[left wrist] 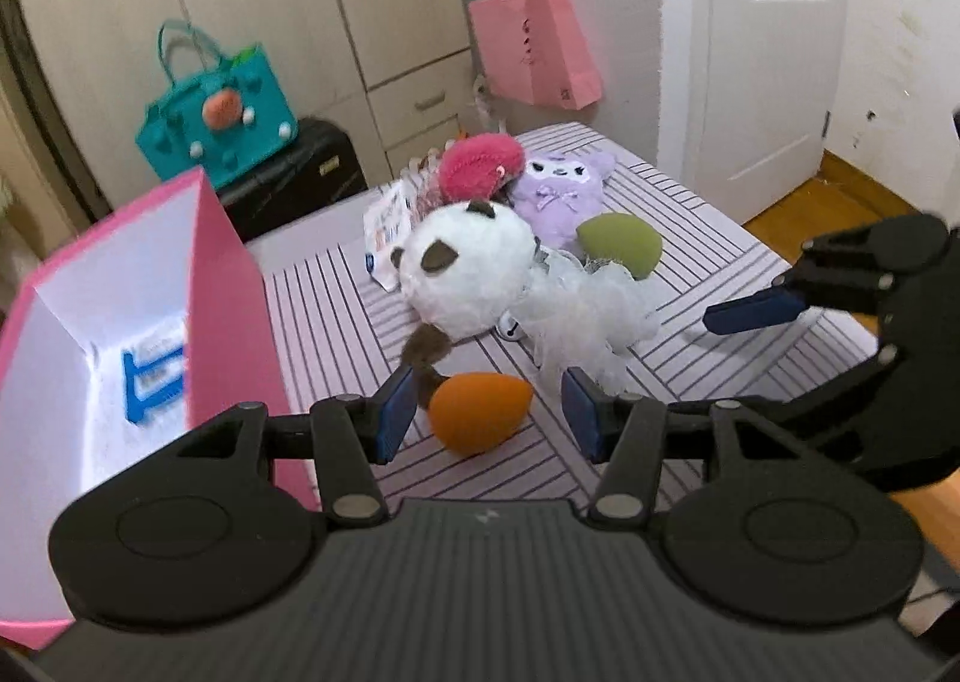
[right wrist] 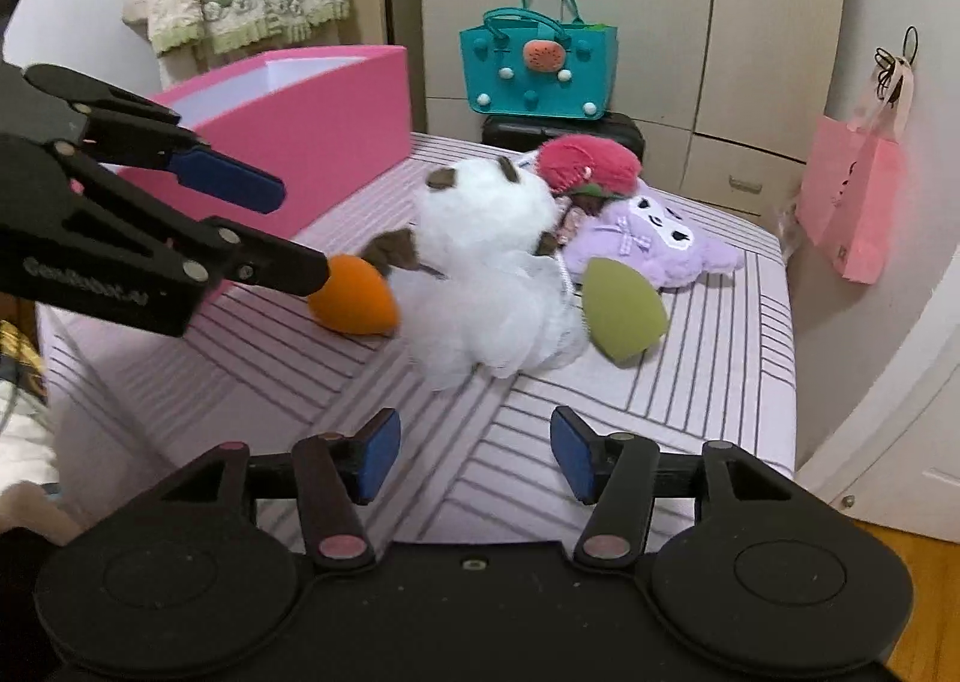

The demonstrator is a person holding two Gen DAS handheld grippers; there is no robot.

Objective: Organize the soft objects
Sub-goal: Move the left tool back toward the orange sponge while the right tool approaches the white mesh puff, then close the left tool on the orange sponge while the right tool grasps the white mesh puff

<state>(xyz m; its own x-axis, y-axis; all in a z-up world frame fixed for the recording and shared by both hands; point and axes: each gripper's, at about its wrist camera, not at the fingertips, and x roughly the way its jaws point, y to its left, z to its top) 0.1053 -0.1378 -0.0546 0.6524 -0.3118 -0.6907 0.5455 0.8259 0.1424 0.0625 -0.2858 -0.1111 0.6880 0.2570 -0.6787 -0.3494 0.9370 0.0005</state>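
An orange egg-shaped sponge (left wrist: pixel 480 412) (right wrist: pixel 354 298) lies on the striped cover between the blue pads of my left gripper (left wrist: pixel 489 412) (right wrist: pixel 303 235), which is open with gaps on both sides. Behind it lie a white plush with brown ears (left wrist: pixel 468 274) (right wrist: pixel 480 226), a white mesh pouf (left wrist: pixel 588 322), a green sponge (left wrist: pixel 621 244) (right wrist: pixel 624 316), a purple plush (left wrist: pixel 561 190) (right wrist: pixel 654 244) and a pink fluffy toy (left wrist: pixel 480 165) (right wrist: pixel 585 159). My right gripper (right wrist: pixel 474 454) hangs open over bare cover in front of the pile, holding nothing.
An open pink box (left wrist: pixel 228 274) (right wrist: pixel 312 129) stands at the left, with a blue item (left wrist: pixel 150 382) inside. A teal bag (left wrist: pixel 219 123) sits on a black case (left wrist: pixel 300 172) beyond the table. A pink paper bag (left wrist: pixel 534 51) hangs by the white door (left wrist: pixel 768 51).
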